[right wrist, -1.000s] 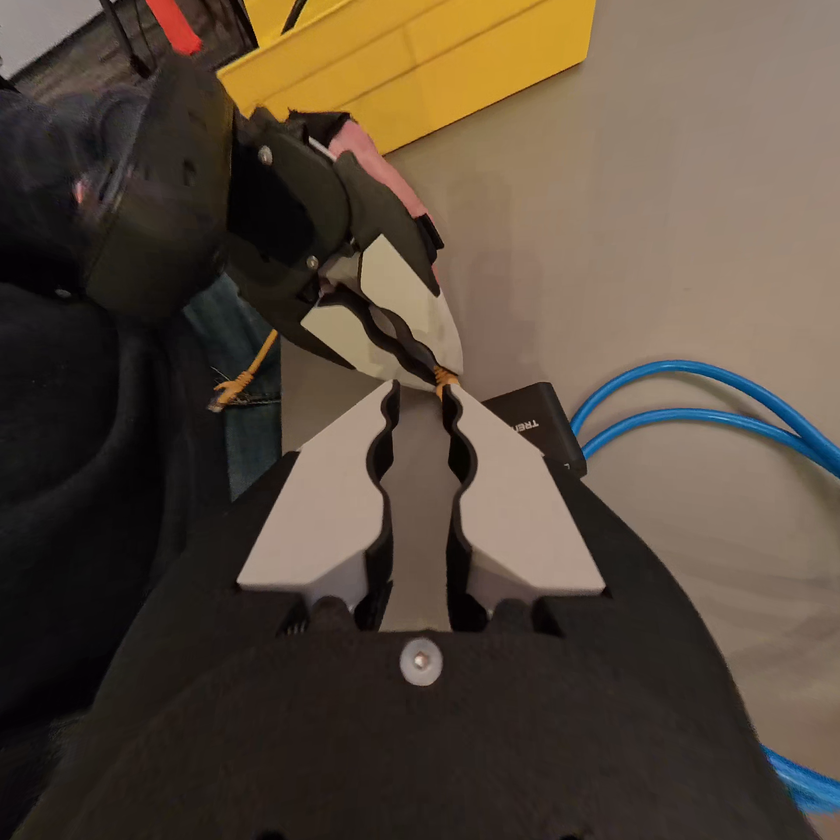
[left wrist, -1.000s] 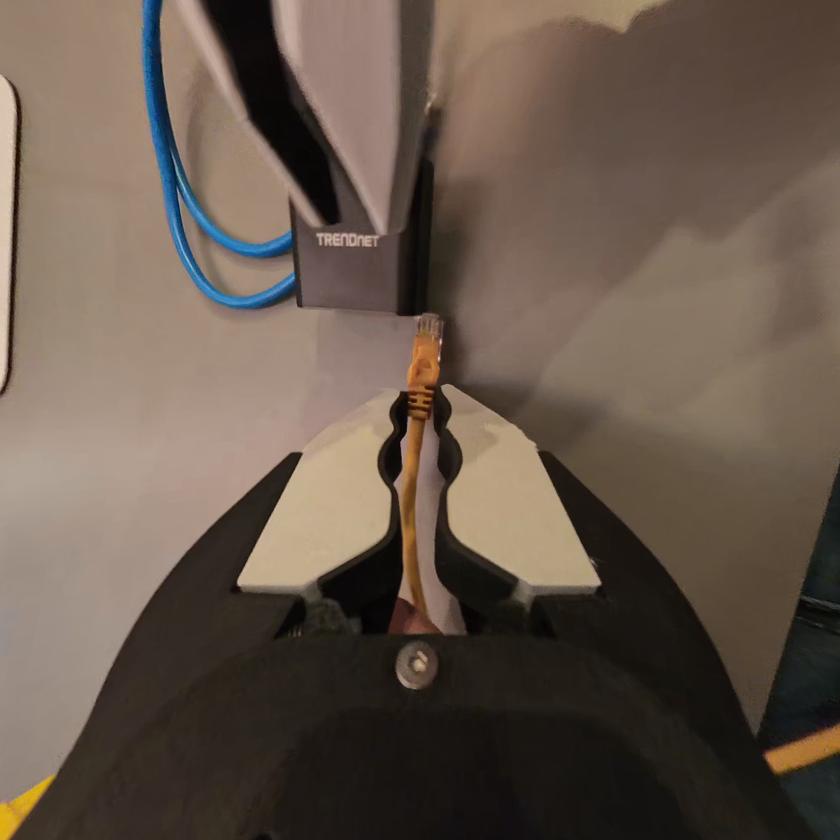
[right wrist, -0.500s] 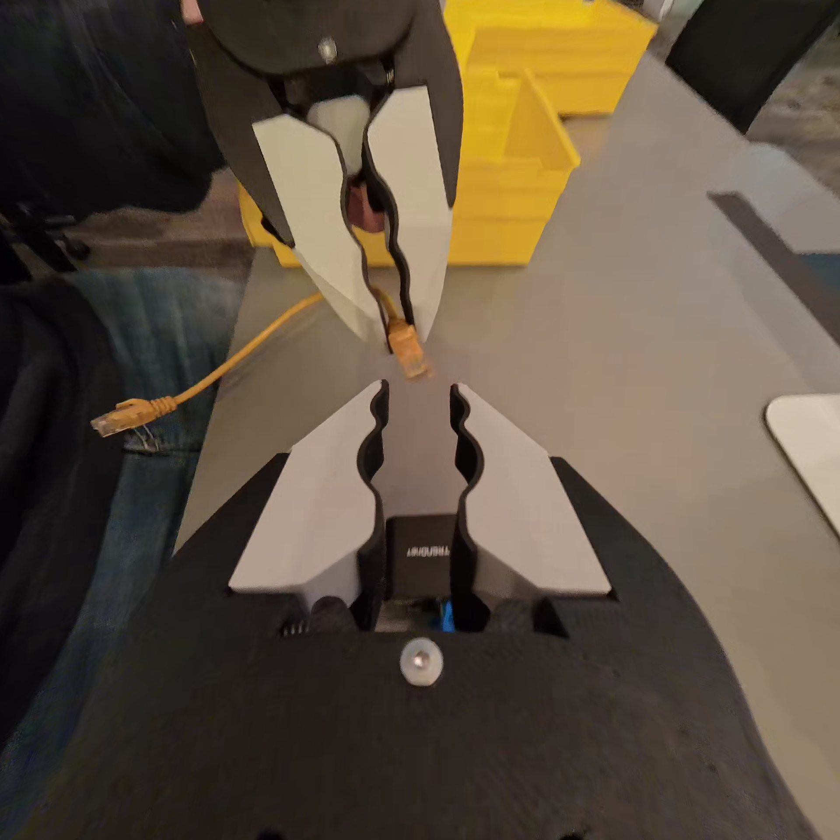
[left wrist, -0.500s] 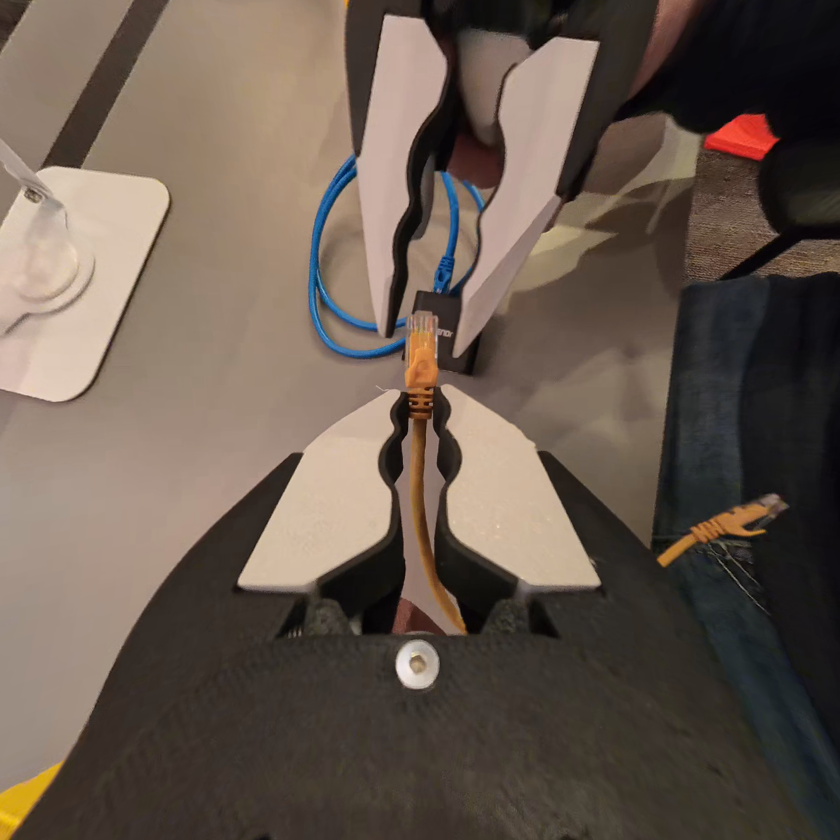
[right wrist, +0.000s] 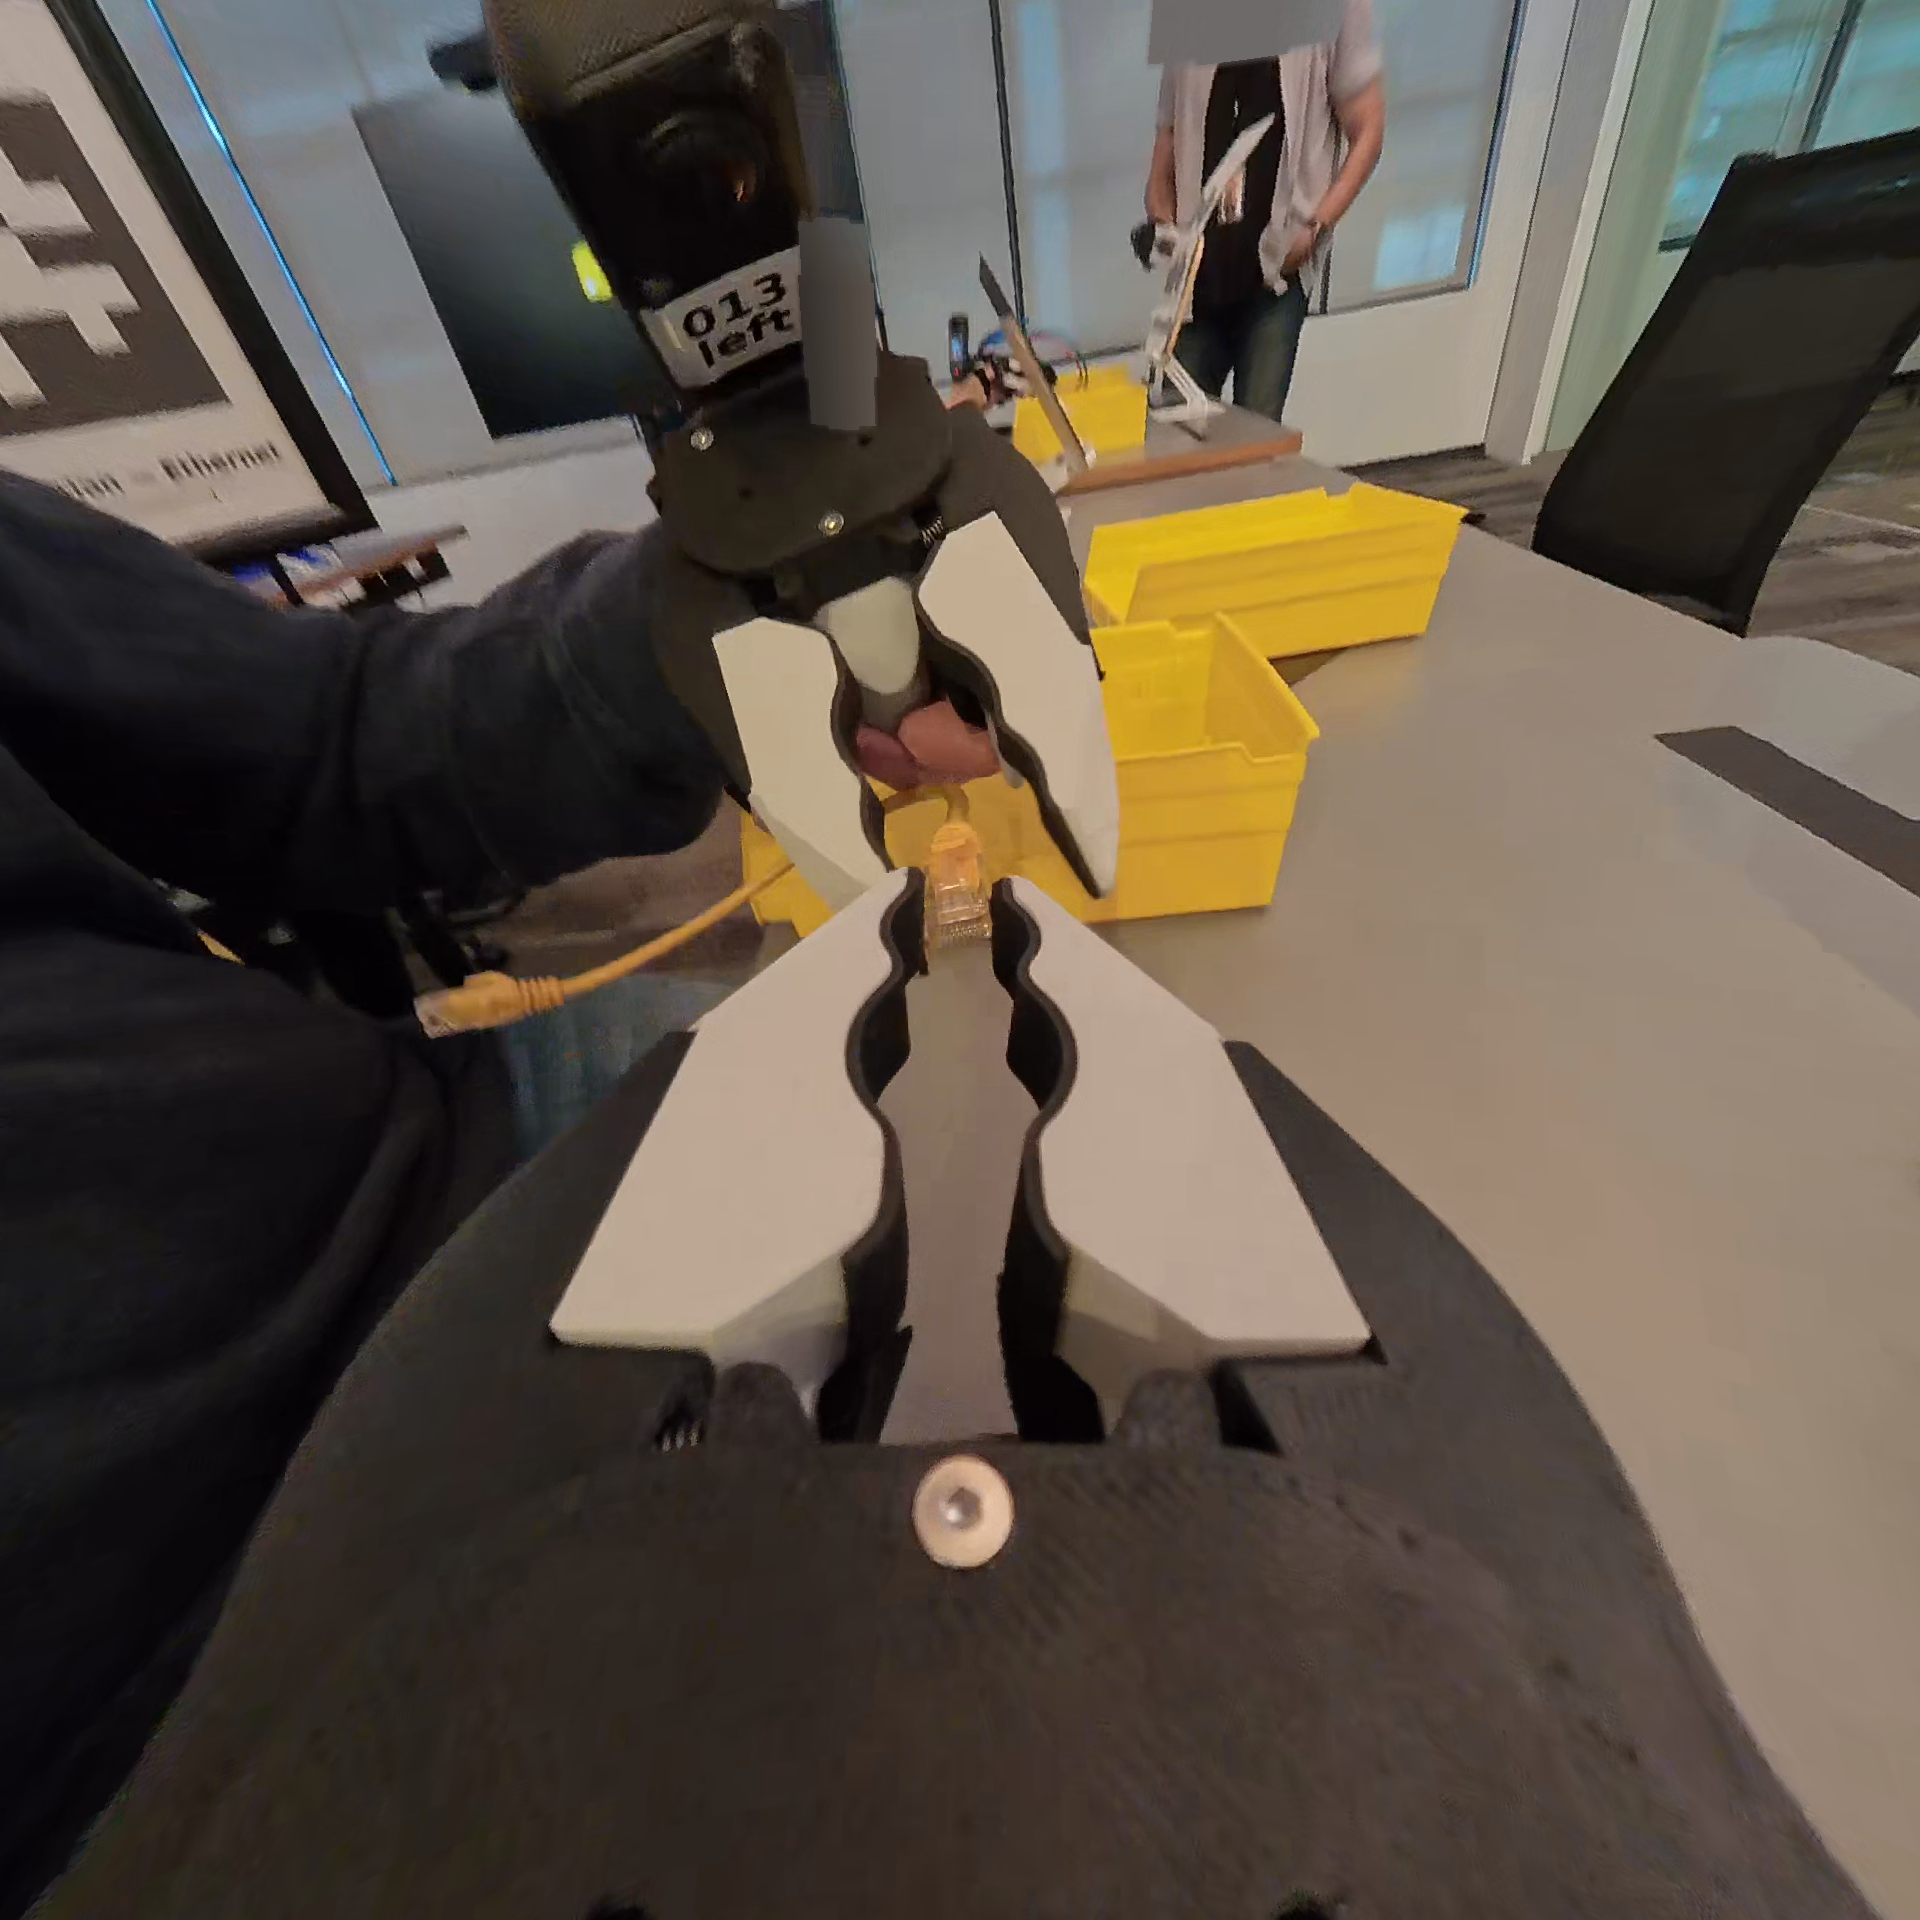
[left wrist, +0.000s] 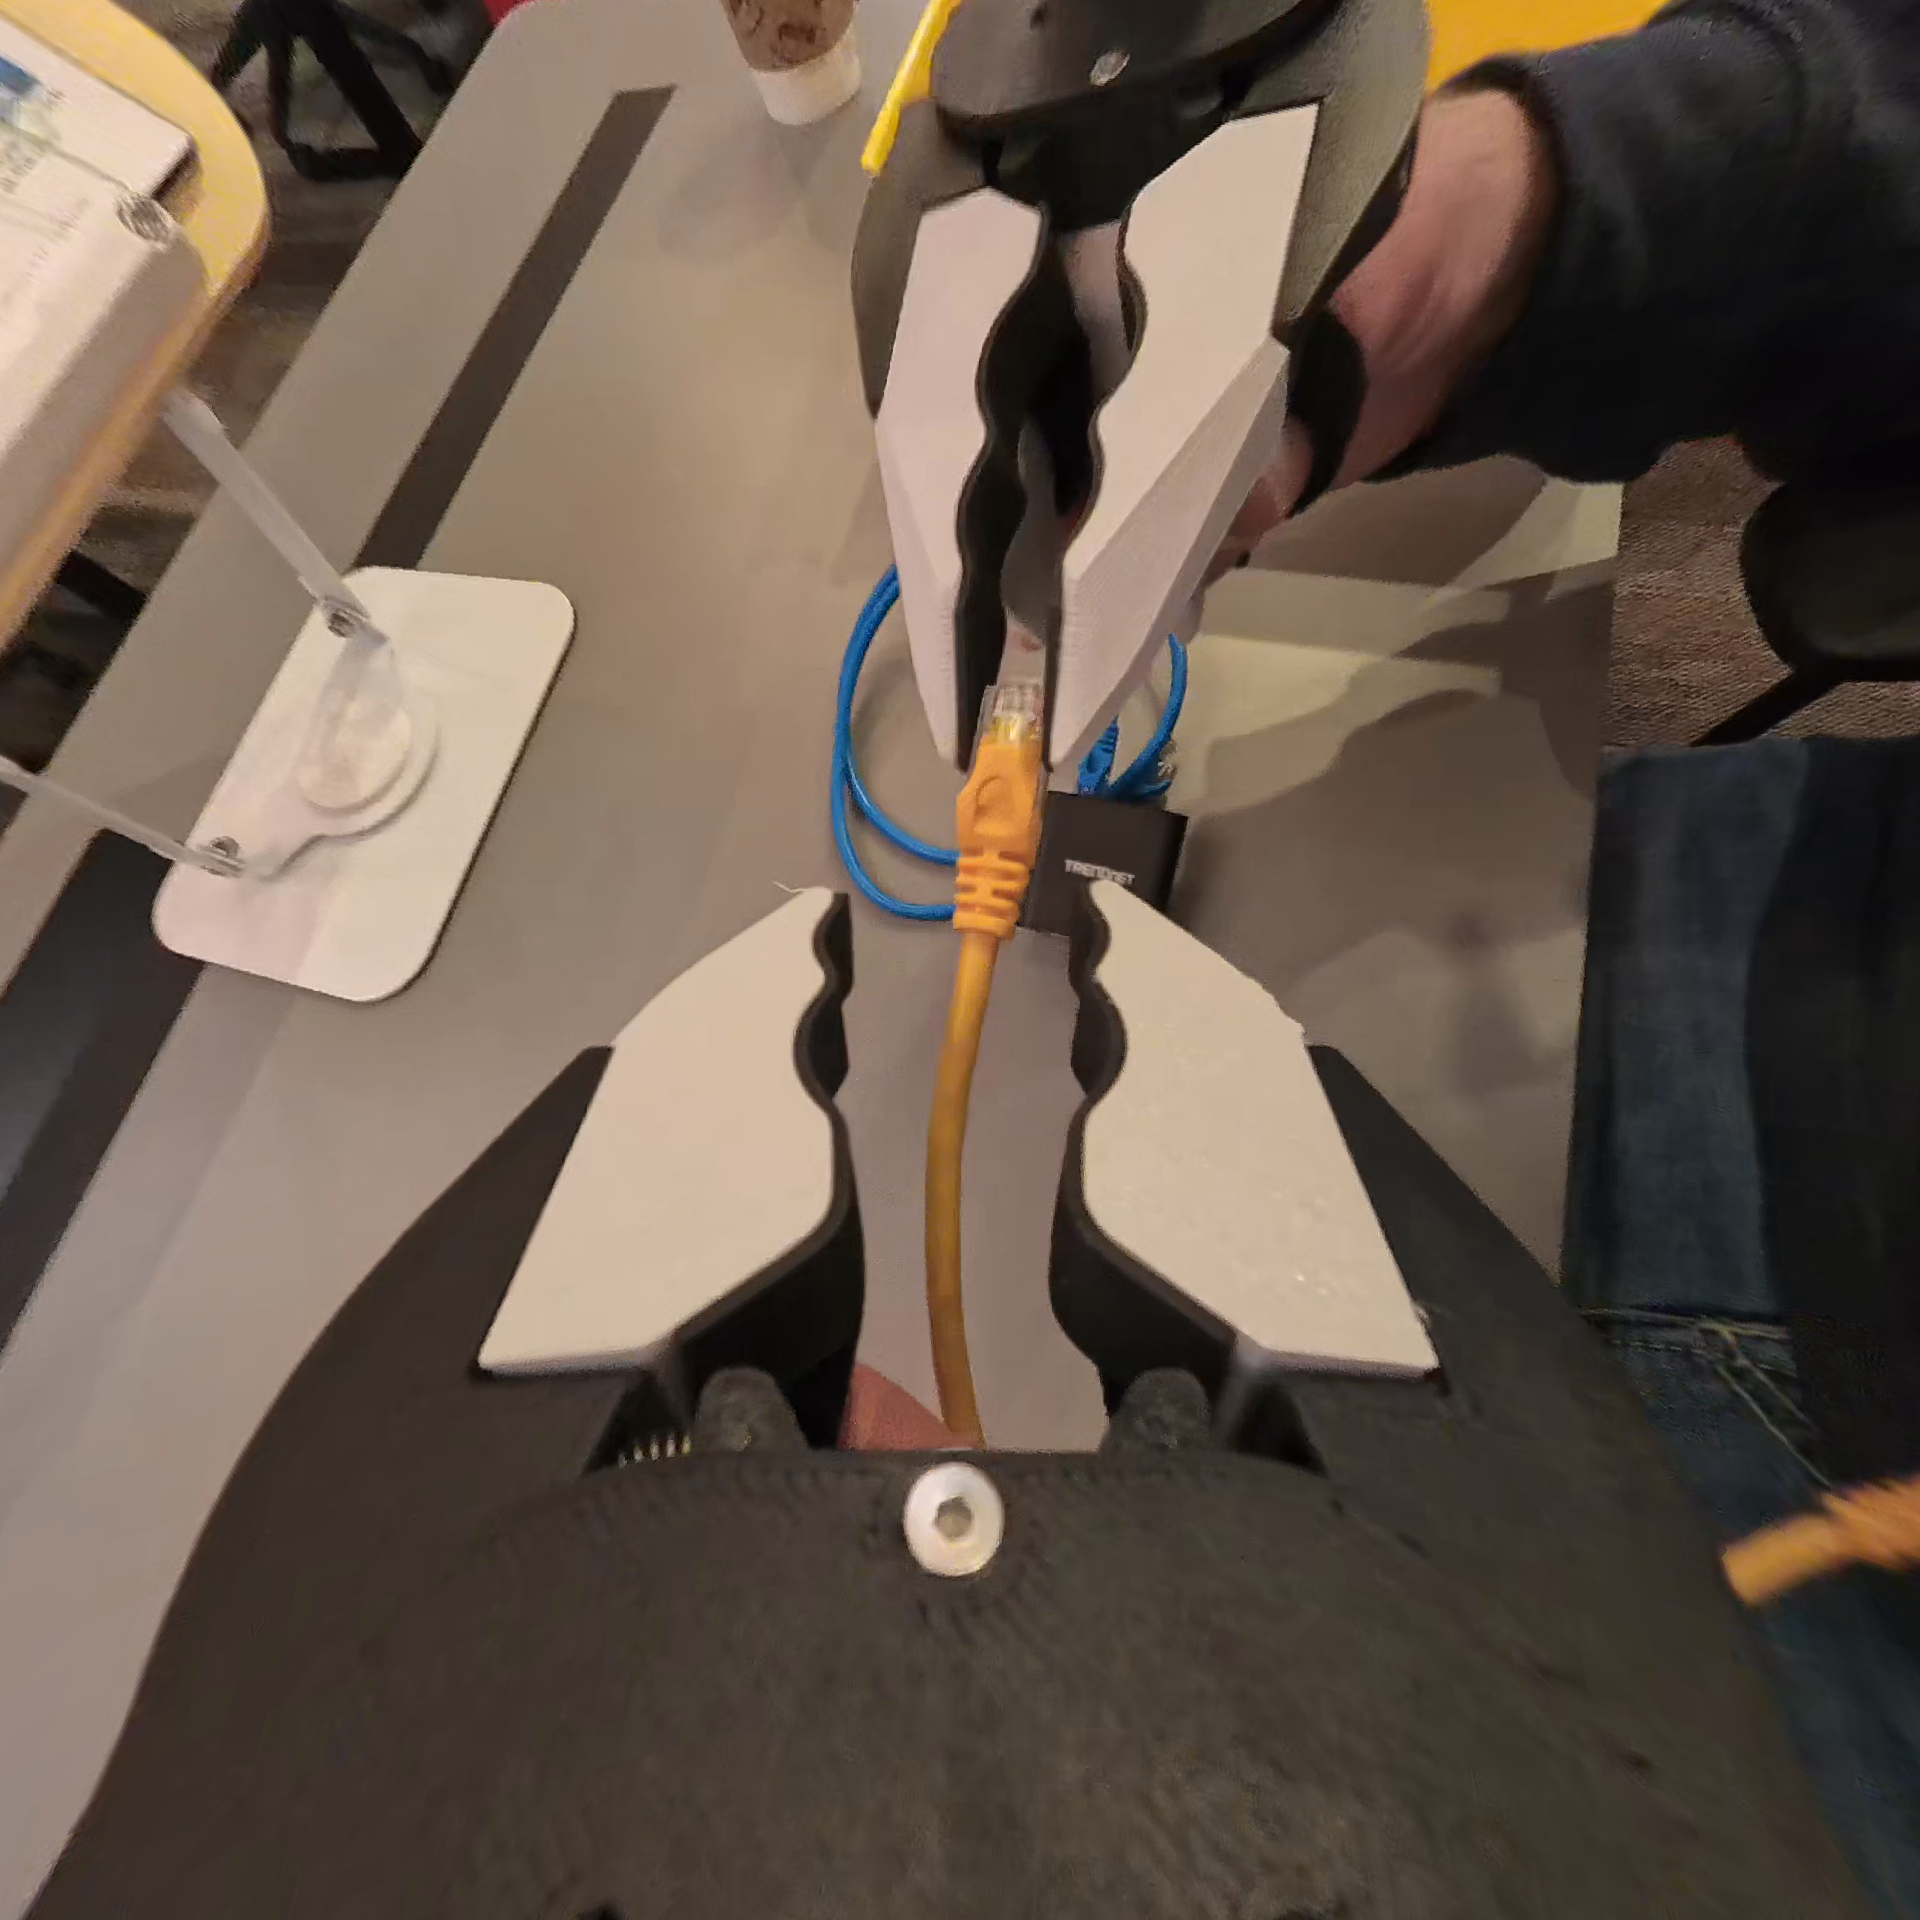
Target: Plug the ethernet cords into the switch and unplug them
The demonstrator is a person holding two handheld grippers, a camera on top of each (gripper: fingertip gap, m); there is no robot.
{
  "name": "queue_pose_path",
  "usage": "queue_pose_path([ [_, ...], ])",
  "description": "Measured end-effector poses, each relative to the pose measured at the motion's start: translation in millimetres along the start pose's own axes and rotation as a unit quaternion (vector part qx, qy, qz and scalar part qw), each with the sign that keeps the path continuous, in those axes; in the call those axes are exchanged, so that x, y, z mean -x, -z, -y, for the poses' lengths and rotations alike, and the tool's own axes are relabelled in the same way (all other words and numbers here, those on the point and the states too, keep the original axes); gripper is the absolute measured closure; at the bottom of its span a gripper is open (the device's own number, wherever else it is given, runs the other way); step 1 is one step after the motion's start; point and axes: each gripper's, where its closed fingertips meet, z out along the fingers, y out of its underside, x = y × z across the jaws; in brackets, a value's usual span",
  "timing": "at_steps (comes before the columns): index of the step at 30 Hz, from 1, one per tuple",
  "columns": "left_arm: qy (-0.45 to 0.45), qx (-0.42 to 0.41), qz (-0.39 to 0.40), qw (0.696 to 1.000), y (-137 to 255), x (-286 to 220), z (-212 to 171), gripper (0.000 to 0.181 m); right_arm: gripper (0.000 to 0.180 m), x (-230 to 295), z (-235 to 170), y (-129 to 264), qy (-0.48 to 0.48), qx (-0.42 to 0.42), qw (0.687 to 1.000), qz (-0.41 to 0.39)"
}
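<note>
L wrist view: left gripper spread wide, orange cord running loose btwn its fingers; plug tip pinched by right gripper above black switch on table.

R wrist view: right gripper clamped on orange plug; left gripper just beyond, fingers apart.

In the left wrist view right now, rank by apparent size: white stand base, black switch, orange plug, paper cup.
1. white stand base, clearly largest.
2. orange plug, though it is nearer the camera.
3. black switch, partly hidden.
4. paper cup, cut off by the frame, so unsure against the switch.
</note>
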Motion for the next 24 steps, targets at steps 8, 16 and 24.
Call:
queue_pose_path([
  [8,0.004,-0.081,-0.014,0.997,16.9,5.5,38.1,0.156,0.168,-2.3,19.0,7.3,-0.041,-0.093,0.994,0.027],
  [16,0.103,-0.188,-0.046,0.976,10.6,-4.0,40.6,0.163,0.169,-0.4,23.7,12.6,-0.050,-0.137,0.988,0.041],
  [24,0.116,-0.203,-0.059,0.970,6.6,-6.8,41.7,0.169,0.169,0.1,26.0,14.1,-0.042,-0.140,0.988,0.043],
])
